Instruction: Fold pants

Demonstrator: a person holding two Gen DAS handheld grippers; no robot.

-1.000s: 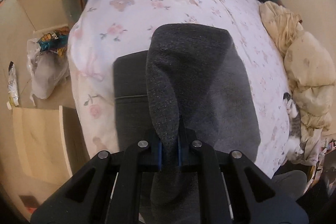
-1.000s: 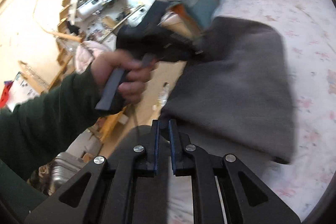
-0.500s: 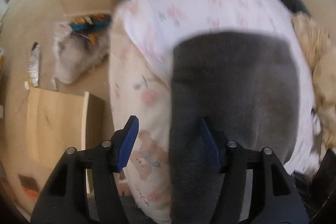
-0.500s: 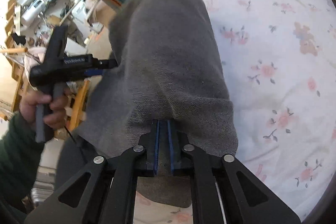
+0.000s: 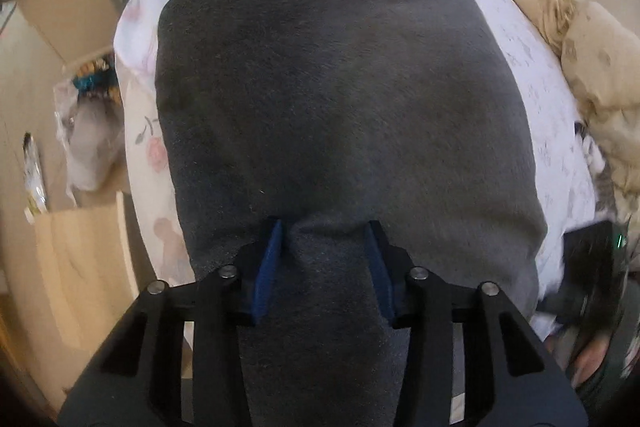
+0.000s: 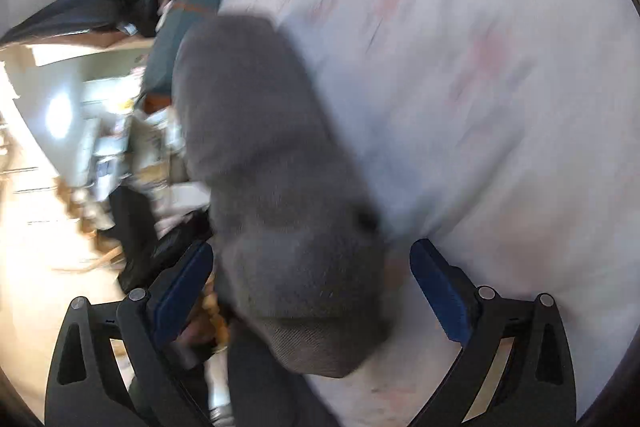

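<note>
Covering most of both views: bed point(image 5: 532, 67) w/ white floral sheet, largest item. Dark grey pants point(image 5: 340, 87) lie folded on it, near the bed's edge, a broad flat slab in left cam; right cam is motion-blurred but shows same pants point(image 6: 272, 187) as a long mound. Cream bedding point(image 5: 592, 67) bunched along far side. My left gripper point(image 5: 325, 247): jaws partly open, blue pads astride a ridge of pants fabric, not clamped on it. My right gripper point(image 6: 308, 275): jaws spread wide, pants hem between pads, holding nothing.
</note>
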